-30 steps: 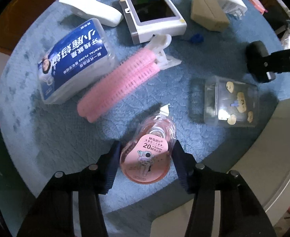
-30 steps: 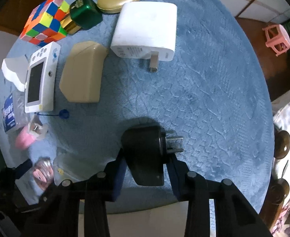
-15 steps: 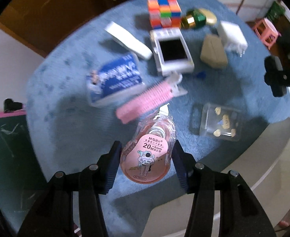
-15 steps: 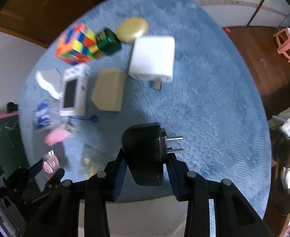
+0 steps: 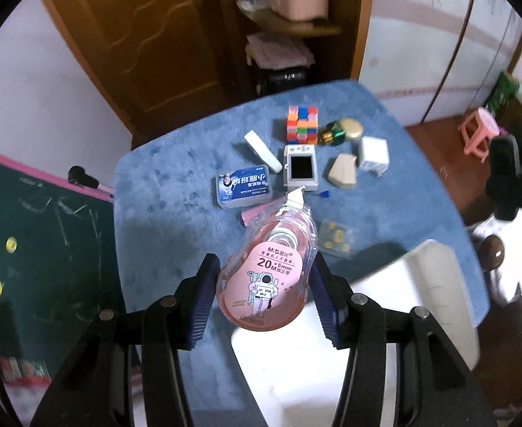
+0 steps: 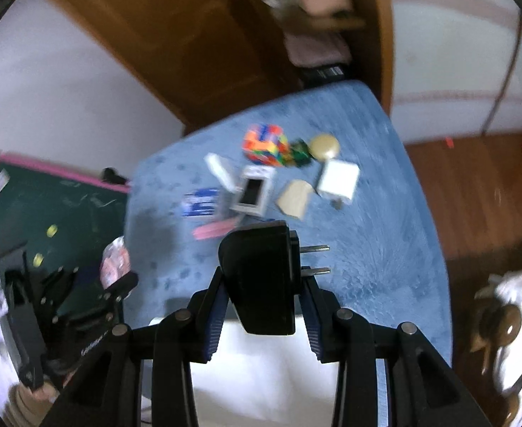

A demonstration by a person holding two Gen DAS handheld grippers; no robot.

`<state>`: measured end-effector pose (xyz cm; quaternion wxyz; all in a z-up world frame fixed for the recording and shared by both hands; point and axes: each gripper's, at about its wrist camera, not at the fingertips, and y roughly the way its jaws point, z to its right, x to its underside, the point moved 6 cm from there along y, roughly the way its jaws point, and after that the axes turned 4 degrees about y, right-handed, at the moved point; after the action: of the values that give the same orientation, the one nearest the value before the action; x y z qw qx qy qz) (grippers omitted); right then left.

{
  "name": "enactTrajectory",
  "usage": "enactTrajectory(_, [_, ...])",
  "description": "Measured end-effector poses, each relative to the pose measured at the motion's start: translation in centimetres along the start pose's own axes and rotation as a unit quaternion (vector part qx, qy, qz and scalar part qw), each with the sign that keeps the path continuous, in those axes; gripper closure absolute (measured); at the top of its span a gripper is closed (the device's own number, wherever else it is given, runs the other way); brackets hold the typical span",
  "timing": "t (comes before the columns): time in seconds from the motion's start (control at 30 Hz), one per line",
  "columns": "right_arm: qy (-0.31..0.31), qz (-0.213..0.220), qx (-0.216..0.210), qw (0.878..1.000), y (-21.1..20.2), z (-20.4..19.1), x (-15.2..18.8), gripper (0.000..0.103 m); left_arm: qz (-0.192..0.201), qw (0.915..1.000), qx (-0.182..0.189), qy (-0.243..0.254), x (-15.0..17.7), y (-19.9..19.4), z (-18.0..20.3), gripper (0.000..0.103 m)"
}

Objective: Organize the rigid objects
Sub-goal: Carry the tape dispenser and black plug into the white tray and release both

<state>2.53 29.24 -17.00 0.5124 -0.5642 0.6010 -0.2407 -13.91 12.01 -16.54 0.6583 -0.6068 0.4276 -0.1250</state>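
Note:
My left gripper (image 5: 264, 291) is shut on a pink correction tape dispenser (image 5: 266, 277) and holds it high above the blue table (image 5: 161, 195). My right gripper (image 6: 262, 299) is shut on a black plug adapter (image 6: 261, 277), prongs pointing right, also high above the table. The right gripper with the adapter shows at the right edge of the left wrist view (image 5: 505, 181). On the table lie a Rubik's cube (image 5: 302, 124), a white device with a dark screen (image 5: 300, 172), a blue floss box (image 5: 243, 190), a white charger (image 5: 374, 154) and a beige block (image 5: 343, 170).
A white bin (image 5: 428, 274) stands at the table's near edge under both grippers. A clear box with small yellow pieces (image 5: 335, 238), a pink hair roller (image 5: 250, 213), a white case (image 5: 262, 151) and a gold lid (image 5: 350, 128) also lie on the table. A green chalkboard (image 5: 40, 242) stands left.
Both grippers have risen far above the table and pulled back toward the white bin, each keeping its object. The table objects have not moved.

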Motion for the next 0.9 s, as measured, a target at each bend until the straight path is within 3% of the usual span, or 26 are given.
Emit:
enactTrajectory(0.17, [-0.083, 0.041, -0.022, 0.995, -5.6, -3.2, 3.3, 0.064, 0.016, 0.9993, 0.004, -0.035, 2.9, -3.8, 0.4, 0.049])
enactTrajectory(0.4, [-0.153, 0.039, -0.025, 0.987, -7.2, -4.8, 8.3, 0.064, 0.015, 0.9976, -0.01, -0.067, 7.3, -4.7, 1.1, 0.048])
enactTrajectory(0.5, [-0.17, 0.021, -0.018, 0.985, -5.9, -4.5, 10.6, 0.064, 0.012, 0.9966, -0.036, -0.073, 9.1, -3.9, 1.5, 0.048])
enactTrajectory(0.9, [-0.162, -0.08, 0.05, 0.982, 3.9, 0.9, 17.5, 0.064, -0.041, 0.9944, -0.043, -0.088, 15.9, 3.2, 3.6, 0.048])
